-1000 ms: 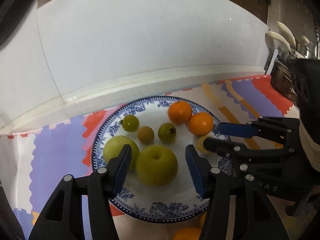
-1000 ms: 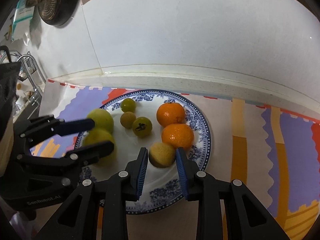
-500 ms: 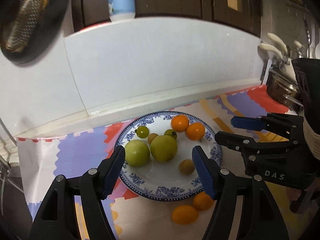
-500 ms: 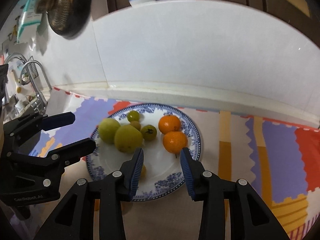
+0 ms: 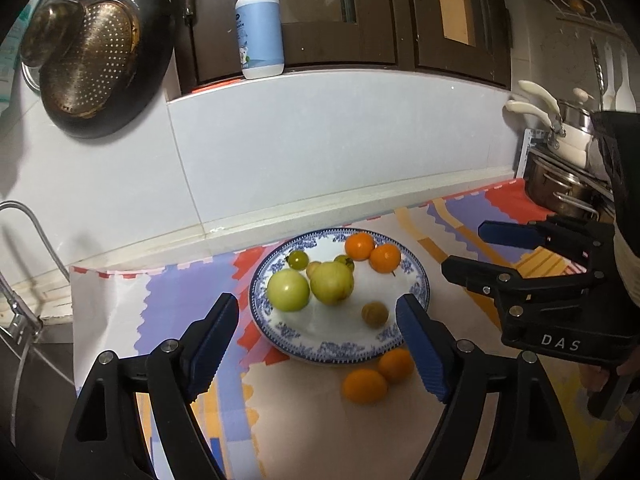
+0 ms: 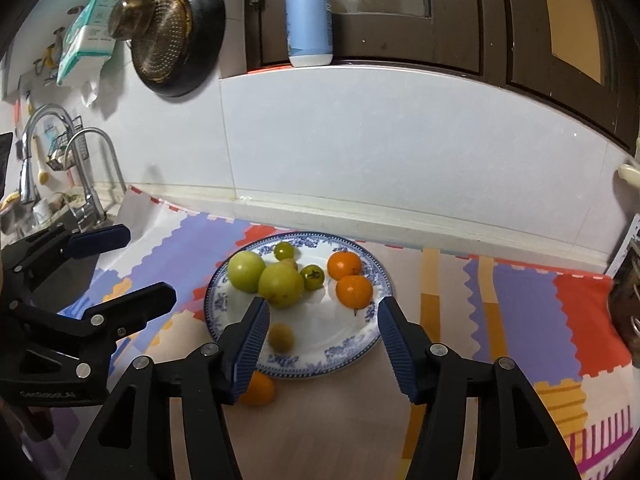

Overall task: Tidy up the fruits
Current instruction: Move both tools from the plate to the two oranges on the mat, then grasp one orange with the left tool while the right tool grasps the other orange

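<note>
The fruits sit on a blue-patterned plate — two green apples, two oranges at its far right. Two more oranges lie on the table beside its near rim. Both the left hand-held gripper and the right hand-held gripper have just been opening — jaws apart, nothing held.

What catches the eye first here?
A blue-patterned plate on a colourful mat, holding green fruits and two oranges. Two more oranges lie off it, at its near edge. Both black grippers, left and right, hover open and empty.
</note>
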Motion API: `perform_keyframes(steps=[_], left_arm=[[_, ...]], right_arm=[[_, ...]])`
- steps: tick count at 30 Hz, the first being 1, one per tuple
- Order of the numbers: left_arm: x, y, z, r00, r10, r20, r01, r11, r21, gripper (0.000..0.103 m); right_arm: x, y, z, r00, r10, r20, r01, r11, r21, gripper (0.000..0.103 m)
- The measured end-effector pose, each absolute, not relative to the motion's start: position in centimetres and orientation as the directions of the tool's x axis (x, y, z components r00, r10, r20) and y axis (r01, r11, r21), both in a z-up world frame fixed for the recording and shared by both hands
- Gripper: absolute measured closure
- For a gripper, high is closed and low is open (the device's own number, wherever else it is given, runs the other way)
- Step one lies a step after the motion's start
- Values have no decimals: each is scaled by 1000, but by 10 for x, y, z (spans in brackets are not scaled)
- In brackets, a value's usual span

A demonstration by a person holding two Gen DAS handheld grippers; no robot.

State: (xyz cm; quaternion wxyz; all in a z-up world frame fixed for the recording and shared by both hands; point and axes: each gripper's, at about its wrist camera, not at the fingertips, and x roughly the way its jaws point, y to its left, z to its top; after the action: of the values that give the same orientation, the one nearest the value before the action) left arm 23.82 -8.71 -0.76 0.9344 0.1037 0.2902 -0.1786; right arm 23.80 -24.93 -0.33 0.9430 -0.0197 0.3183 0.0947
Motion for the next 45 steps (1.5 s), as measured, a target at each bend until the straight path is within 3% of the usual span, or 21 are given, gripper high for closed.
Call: perform_keyframes(steps=[9, 23, 29, 34, 45], left_arm=[[217, -85, -20, 778, -262, -572, 421, 892, 164, 22], [216, -95, -60, 687, -341, -642, 566, 805, 178, 23], [232, -97, -79, 634, -347, -691, 593, 791, 147, 34], [242, -101, -93, 582, -370, -724, 626, 772, 109, 41], [256, -104, -104, 520, -406, -752, 649, 760, 38, 49]], right_arm=[[218, -231, -11, 763, 197, -615, -285, 957, -47, 46], [217, -208, -49, 662, 261, -702, -469, 876, -116, 46], [220, -199, -69, 621, 263, -739, -544, 823, -164, 47], [226, -197, -81, 599, 259, -758, -576, 797, -182, 54], [236, -191, -95, 568, 267, -779, -619, 763, -190, 62]])
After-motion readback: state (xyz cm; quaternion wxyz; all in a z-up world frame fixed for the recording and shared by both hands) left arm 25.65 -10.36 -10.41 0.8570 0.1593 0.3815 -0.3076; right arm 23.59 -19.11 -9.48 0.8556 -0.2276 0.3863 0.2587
